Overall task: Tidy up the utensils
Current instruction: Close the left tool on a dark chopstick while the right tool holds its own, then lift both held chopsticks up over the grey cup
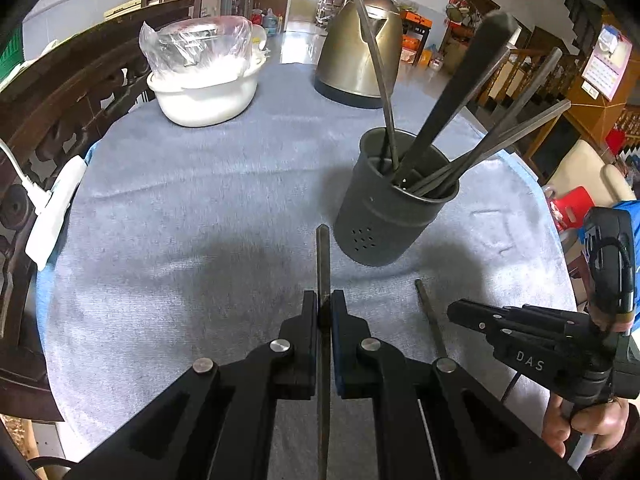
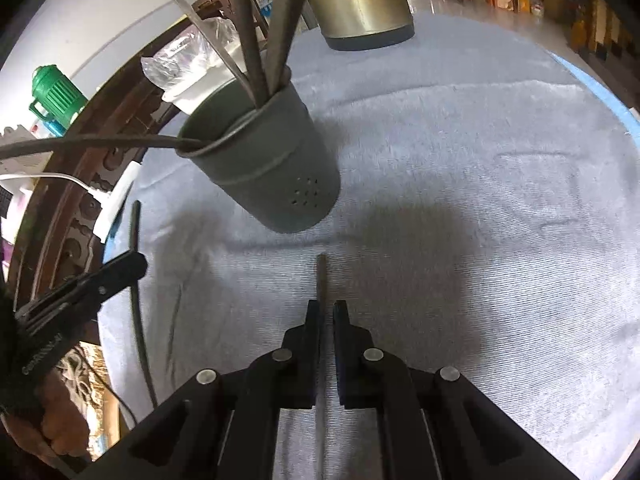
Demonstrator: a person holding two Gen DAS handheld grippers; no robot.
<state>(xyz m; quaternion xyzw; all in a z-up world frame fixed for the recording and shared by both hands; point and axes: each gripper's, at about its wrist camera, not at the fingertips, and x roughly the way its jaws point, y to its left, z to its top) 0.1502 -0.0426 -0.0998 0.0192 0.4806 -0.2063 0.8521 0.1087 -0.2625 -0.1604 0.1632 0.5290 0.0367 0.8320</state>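
Left gripper: jaws closed on a dark chopstick, its tip just short of the holder.
Right gripper: jaws clamped on a second chopstick, tip pointing at the holder's base.
Utensil holder: grey perforated cup, upright on the blue-grey cloth, holding several dark utensils that lean outward.
Obstructions: the leaning utensils cross above the holder's mouth.
Beyond the holder: brass-coloured kettle; to its left a white bowl with plastic wrap.
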